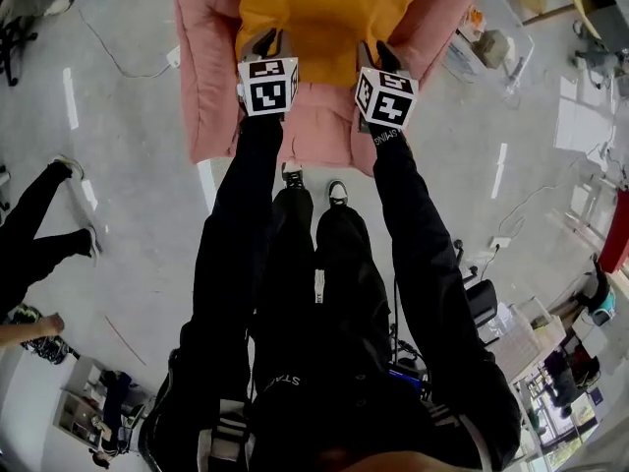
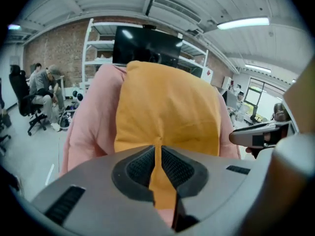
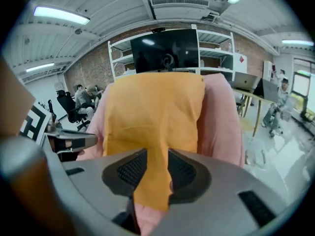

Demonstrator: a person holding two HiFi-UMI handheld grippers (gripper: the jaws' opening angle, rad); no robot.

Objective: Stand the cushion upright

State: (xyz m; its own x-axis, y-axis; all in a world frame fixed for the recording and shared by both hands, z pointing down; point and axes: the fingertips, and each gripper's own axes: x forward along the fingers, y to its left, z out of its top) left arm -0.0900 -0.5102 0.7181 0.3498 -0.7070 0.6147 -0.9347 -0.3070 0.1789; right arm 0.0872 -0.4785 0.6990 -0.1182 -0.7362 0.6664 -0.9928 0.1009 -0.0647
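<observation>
An orange cushion (image 1: 334,8) leans against the back of a pink armchair (image 1: 211,87), in the head view at top centre. My left gripper (image 1: 263,43) is at the cushion's near left edge, my right gripper (image 1: 379,55) at its near right edge. In the left gripper view the cushion (image 2: 167,112) stands tall against the armchair (image 2: 91,127), and my left gripper (image 2: 158,156) is pinched on a thin fold of its fabric. In the right gripper view a wider strip of the cushion (image 3: 152,117) lies between the parted jaws of my right gripper (image 3: 151,171), which do not squeeze it.
Behind the armchair stand white shelves with a black screen (image 2: 147,45). People sit on office chairs (image 2: 47,90) at the left. A wooden table (image 3: 256,97) stands to the right. A person in black (image 1: 39,224) is on the floor area to the left, with boxes and clutter (image 1: 550,342) to the right.
</observation>
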